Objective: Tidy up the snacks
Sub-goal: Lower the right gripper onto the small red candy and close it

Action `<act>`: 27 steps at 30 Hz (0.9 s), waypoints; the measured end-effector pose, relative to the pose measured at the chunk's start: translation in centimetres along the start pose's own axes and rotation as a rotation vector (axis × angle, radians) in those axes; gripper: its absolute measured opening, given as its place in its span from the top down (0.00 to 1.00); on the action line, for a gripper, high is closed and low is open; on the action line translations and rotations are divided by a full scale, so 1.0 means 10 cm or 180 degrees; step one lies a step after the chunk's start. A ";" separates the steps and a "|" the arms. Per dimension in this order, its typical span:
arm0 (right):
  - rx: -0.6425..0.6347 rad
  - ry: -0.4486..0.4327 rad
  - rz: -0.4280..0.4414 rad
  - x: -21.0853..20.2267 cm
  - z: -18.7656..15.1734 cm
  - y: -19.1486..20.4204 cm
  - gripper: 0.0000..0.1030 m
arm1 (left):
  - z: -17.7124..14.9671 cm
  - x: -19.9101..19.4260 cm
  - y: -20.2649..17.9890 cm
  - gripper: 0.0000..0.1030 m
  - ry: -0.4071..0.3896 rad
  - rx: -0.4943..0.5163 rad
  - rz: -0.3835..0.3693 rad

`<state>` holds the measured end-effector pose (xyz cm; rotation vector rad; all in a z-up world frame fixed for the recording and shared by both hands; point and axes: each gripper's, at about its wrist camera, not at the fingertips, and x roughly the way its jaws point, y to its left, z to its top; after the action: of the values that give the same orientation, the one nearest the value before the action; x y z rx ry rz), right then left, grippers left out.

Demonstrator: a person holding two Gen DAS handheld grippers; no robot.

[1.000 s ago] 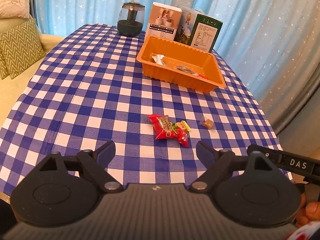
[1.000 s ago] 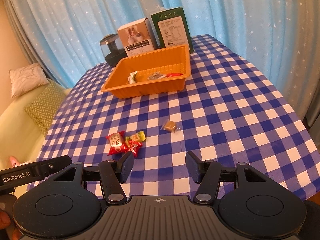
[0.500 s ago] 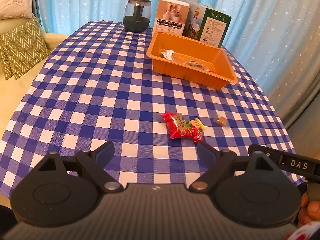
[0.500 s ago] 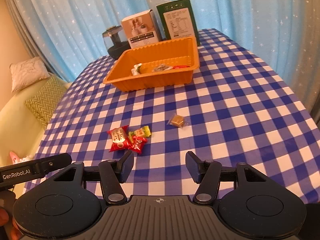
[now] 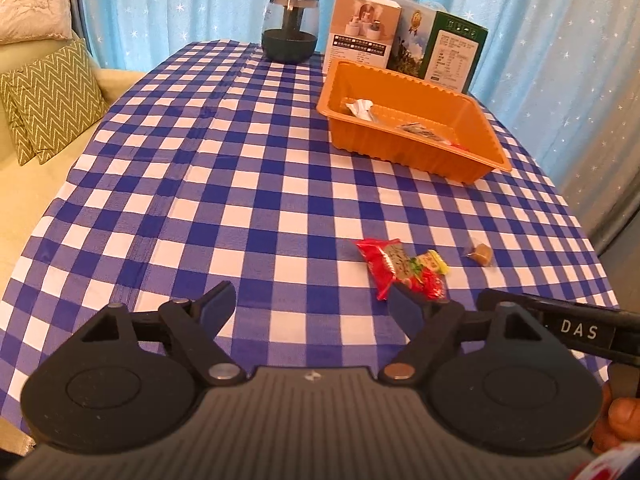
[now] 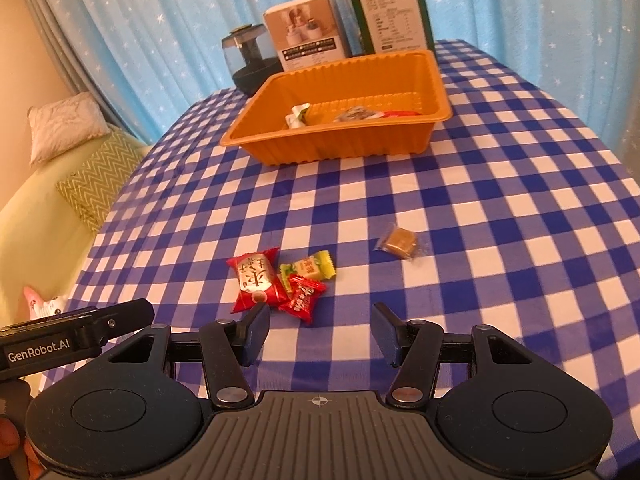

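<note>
Snacks [image 6: 256,280] lie flat, long axes pointing trayward, before both gaping, empty grippers.

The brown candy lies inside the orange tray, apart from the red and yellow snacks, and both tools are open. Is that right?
Not quite. The brown candy lies on the tablecloth, outside the tray, as the right wrist view shows. It is apart from the other snacks, and both tools are open.

A home living space: a bench [image 5: 248,184] under a blue-and-white checked cloth stands before star-printed blue curtains [image 5: 192,4]. Beside its left edge sits a pale sofa [image 6: 36,216] with zigzag-patterned green cushions [image 5: 48,100]. At the far edge stand a small dark humidifier [image 5: 291,28] and product boxes [image 5: 362,32].
</note>
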<state>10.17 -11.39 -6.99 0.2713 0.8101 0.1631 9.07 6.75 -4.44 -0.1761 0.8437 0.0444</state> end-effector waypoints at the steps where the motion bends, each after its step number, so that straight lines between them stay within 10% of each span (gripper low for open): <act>1: -0.0005 0.0011 0.0001 0.04 0.02 0.01 0.45 | 0.01 0.02 0.01 0.21 0.0002 -0.0003 0.0009; 27: -0.0103 0.0257 -0.0021 0.71 0.12 0.10 0.86 | 0.02 0.28 0.06 0.25 0.0172 -0.0097 -0.0109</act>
<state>15.86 -8.94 -10.82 0.2328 0.8875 0.1817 10.98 7.31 -6.47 -0.2210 0.8940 0.0205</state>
